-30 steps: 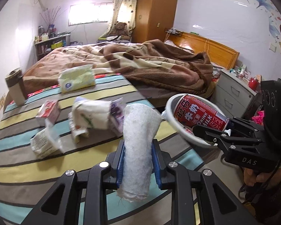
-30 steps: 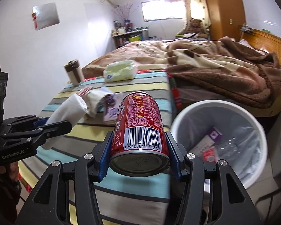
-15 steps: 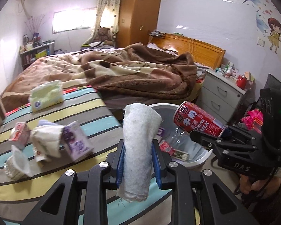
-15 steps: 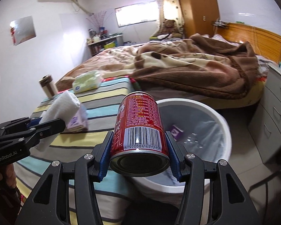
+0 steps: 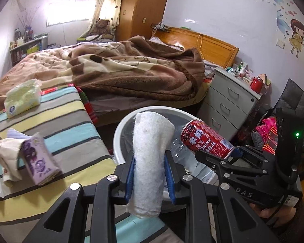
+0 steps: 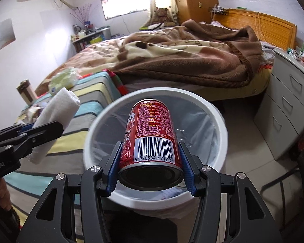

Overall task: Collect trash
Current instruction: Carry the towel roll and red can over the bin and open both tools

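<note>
- Landmark: white trash bin [image 6: 218,121], round, lined with a clear bag, standing on the floor at the corner of the striped bed [image 5: 56,119].
- Left gripper [image 5: 150,174]: blue-padded fingers [image 5: 130,174] clenched on a rolled white towel [image 5: 150,158]. The roll stands upright between the pads, both ends sticking out past them. In the left wrist view it sits in front of the bin's near rim, toward the bed side.
- Right gripper [image 6: 151,170]: fingers [image 6: 187,172] grasping a red milk-drink can [image 6: 152,129] by its sides near the base, barcode facing the camera. The can tilts forward and hangs over the bin's opening, inside the rim line as the right wrist view shows it.
- Cross-check in the left wrist view: can [image 5: 206,141] held by the right gripper [image 5: 229,154], over the bin's far right side; the towel is just left of it, the two apart.
- Cross-check in the right wrist view: left gripper [image 6: 40,129] with the towel [image 6: 56,117] lies left of the bin, over the striped bed's edge.
- On the bed, left of the bin: purple carton [image 5: 38,162], crumpled white wrappers [image 5: 7,158], green tissue pack [image 5: 23,99].
- Behind the bin: brown blanket [image 5: 135,75]. Right of the bin: grey drawer unit [image 5: 231,101].
</note>
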